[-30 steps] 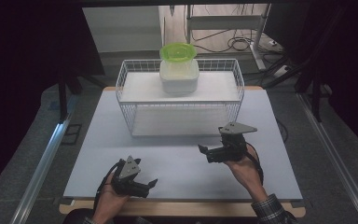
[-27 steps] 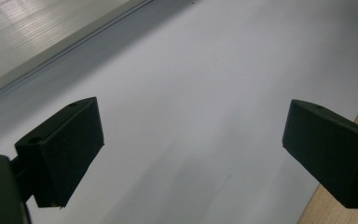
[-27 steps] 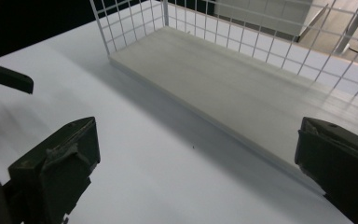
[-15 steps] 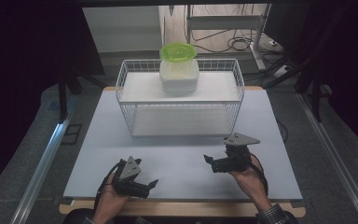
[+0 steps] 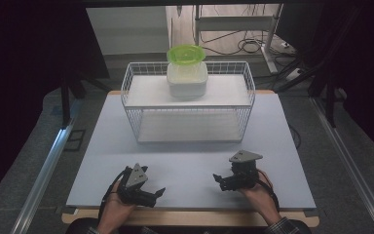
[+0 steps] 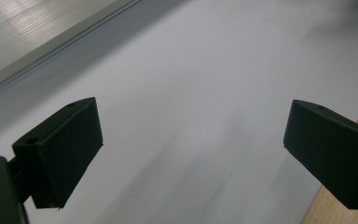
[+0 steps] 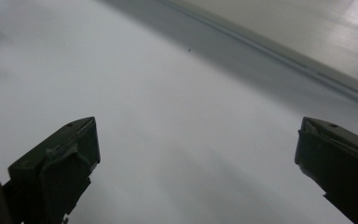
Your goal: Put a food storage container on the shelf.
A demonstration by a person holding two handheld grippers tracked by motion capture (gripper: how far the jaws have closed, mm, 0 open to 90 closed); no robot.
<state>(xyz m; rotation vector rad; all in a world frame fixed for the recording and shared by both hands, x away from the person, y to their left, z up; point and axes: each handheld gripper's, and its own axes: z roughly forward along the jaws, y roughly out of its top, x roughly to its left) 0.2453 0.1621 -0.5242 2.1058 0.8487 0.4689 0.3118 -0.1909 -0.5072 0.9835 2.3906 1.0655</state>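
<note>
Near the front edge of the white table [image 5: 190, 161], both hands rest low with their tools pointed inward toward each other; the left gripper [image 5: 159, 193] and the right gripper [image 5: 217, 179] each hold nothing, and in both gripper views the 2 black jaws stand wide apart over bare tabletop, which reads as a resting pose with the tools parked clear of the work; the white container [image 5: 187, 80] with its green lid [image 5: 186, 54] sits on the top shelf of the wire rack [image 5: 188, 105] at the far side, well apart from both grippers, probably placed there so the lower shelf stays free; compared with 1 second ago, the right gripper has dropped from a raised position nearer the rack down toward the table edge, while the left gripper and the container have not moved.
</note>
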